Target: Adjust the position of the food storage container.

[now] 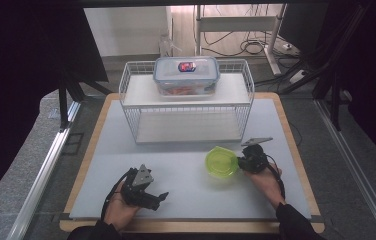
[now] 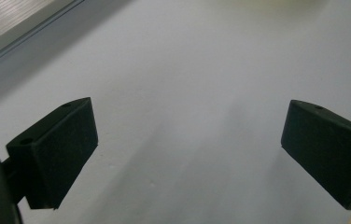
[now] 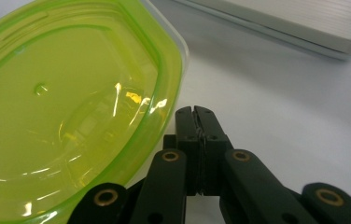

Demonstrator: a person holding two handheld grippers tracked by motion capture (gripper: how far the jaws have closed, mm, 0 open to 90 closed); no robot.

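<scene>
The green lid (image 1: 221, 161) lay flat on the desk (image 1: 186, 170), at five o'clock of the wire rack (image 1: 186, 102). The right tongs (image 1: 239, 161) were pressed fully together, empty, their tips beside the lid's three-o'clock rim; contact could not be told. The left tongs (image 1: 162, 197) were spread wide, holding nothing, at the lid's eight o'clock, well apart.

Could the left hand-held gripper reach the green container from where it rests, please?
Probably yes: the left hand-held gripper is open, and bare mat lies between it and the green container.
</scene>
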